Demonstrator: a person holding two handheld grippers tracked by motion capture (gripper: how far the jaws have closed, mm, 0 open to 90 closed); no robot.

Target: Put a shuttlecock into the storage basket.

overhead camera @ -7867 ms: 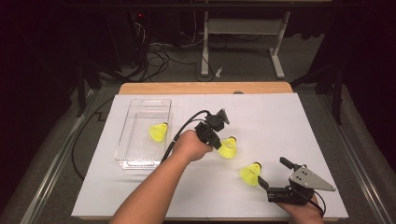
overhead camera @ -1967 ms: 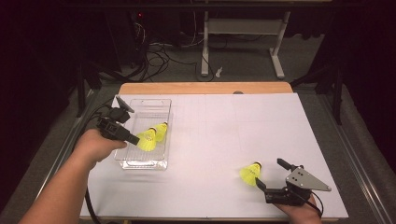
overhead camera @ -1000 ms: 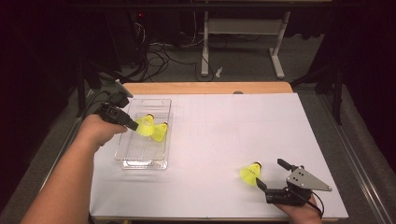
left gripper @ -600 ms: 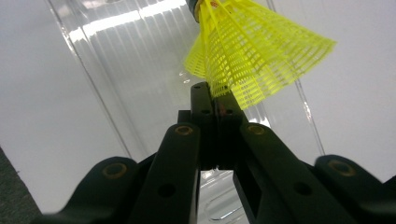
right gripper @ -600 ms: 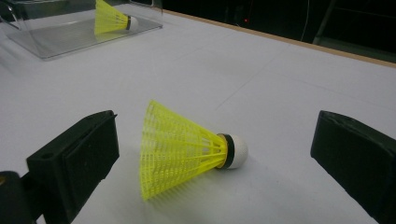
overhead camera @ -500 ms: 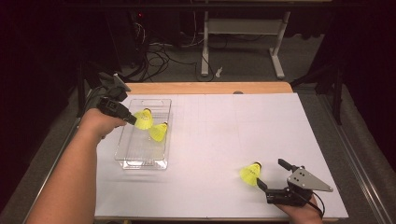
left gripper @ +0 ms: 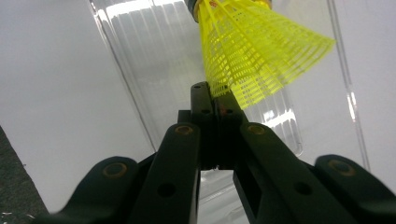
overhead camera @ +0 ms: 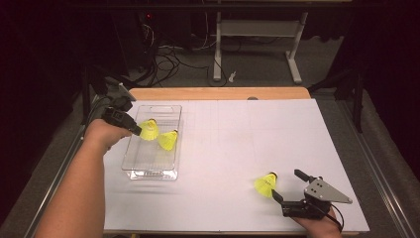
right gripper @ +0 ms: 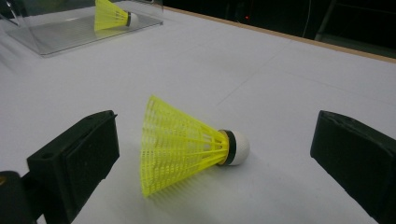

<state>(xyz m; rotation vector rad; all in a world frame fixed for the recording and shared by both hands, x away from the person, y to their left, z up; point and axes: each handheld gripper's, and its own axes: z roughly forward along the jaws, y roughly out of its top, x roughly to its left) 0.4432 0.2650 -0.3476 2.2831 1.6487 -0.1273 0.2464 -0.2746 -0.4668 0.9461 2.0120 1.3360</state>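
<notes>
From above, my left gripper (overhead camera: 134, 130) pinches a yellow shuttlecock (overhead camera: 148, 130) over the clear tray (overhead camera: 148, 171), beside a second one (overhead camera: 168, 140). In the left gripper view, my jaws clamp its skirt (left gripper: 261, 56). In the right gripper view, my open jaws flank a third shuttlecock (right gripper: 187, 144) on the table (right gripper: 289, 84).

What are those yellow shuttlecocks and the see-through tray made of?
The shuttlecocks look like plastic: a moulded yellow mesh skirt, matte, with a black band and a white rounded tip that could be foam or cork. The tray seems clear hard plastic, glossy, since the table shows through it and its ribbed floor catches highlights.
</notes>
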